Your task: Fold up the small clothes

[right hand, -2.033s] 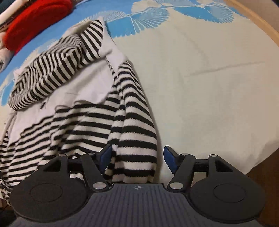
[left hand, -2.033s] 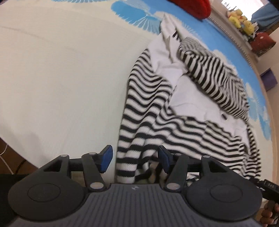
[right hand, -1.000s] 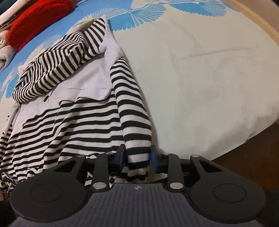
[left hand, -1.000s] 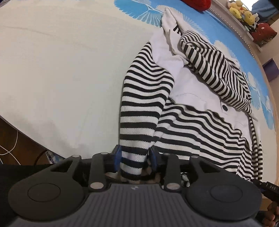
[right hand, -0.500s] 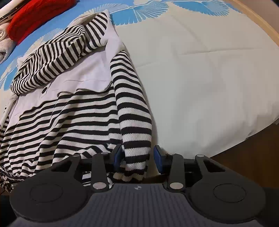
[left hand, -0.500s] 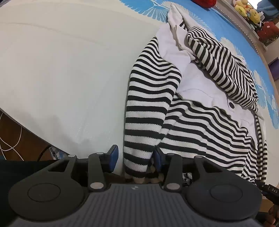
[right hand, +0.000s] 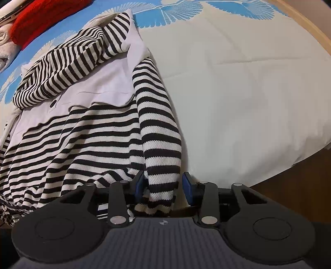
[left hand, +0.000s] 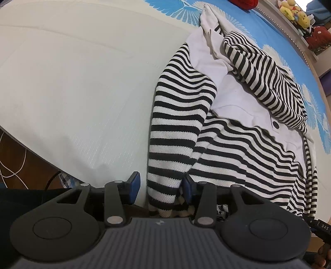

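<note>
- The bed (left hand: 72, 82) fills most of both my views: a cream sheet with a blue fan-leaf print (right hand: 182, 10) along its far part, and the mattress edge curving just ahead of my tools.
- The striped top (left hand: 238, 149) lies spread on the bed near that edge, black and white stripes with a white panel (left hand: 244, 107) and one dark button (left hand: 274, 123); a striped hood or collar piece (right hand: 62, 68) is bunched over its far end.
- One sleeve (left hand: 173, 128) runs down the garment's side toward my left tool, the other sleeve (right hand: 157, 124) toward my right tool; both cuffs hang over the mattress edge.
- My left tool (left hand: 161, 186) is released: its blue pads stand apart either side of the cuff, the right-hand pad just against the fabric and a clear gap at the other.
- My right tool (right hand: 163, 186) is likewise released, pads straddling the cuff, one touching cloth, the other apart.
- A red cushion (right hand: 43, 18) sits far back on the bed.
- Yellow plush toys (left hand: 293, 10) line a ledge beyond.
- White cable (left hand: 12, 161) loops on the floor.
- At the left view's lower right corner, a dark part reads "DAS" (left hand: 324, 227); the rest is cut off.
</note>
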Demonstrator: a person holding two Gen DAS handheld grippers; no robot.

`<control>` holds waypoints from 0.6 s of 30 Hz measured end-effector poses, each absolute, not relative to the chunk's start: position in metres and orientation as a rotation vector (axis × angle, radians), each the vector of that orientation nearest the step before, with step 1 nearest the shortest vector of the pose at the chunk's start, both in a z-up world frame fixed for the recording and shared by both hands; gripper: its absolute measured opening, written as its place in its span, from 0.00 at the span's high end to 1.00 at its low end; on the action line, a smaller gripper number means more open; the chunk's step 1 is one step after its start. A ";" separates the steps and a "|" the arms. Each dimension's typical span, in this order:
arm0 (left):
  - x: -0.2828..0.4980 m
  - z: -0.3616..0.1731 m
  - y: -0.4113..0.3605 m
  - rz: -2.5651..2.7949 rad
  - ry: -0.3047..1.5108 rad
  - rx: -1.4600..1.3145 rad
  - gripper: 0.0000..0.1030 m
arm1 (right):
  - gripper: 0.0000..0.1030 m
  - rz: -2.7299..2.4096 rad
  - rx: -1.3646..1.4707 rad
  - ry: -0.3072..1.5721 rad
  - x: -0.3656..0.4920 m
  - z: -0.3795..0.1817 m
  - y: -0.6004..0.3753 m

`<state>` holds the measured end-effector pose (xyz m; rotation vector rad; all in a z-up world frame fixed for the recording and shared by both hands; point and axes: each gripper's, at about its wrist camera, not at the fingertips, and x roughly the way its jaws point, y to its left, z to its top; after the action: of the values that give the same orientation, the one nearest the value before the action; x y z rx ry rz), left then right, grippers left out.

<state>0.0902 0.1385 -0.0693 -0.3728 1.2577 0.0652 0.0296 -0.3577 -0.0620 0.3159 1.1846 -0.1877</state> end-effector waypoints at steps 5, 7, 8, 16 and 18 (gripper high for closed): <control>0.090 -0.069 0.138 0.066 1.258 -0.375 0.54 | 0.60 -0.187 0.314 1.186 0.030 -0.063 -0.358; 0.090 -0.069 0.139 0.065 1.258 -0.373 0.54 | 0.60 -0.187 0.313 1.187 0.030 -0.063 -0.358; 0.090 -0.069 0.139 0.065 1.258 -0.373 0.54 | 0.61 -0.186 0.312 1.187 0.030 -0.063 -0.358; 0.090 -0.070 0.139 0.064 1.258 -0.374 0.54 | 0.61 -0.177 0.303 1.188 0.030 -0.064 -0.357; 0.090 -0.070 0.139 0.063 1.258 -0.374 0.54 | 0.61 -0.176 0.301 1.189 0.030 -0.064 -0.357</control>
<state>0.0902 0.1395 -0.0700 -0.3744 1.2580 0.0635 0.0304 -0.3574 -0.0641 0.3009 1.1885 -0.1762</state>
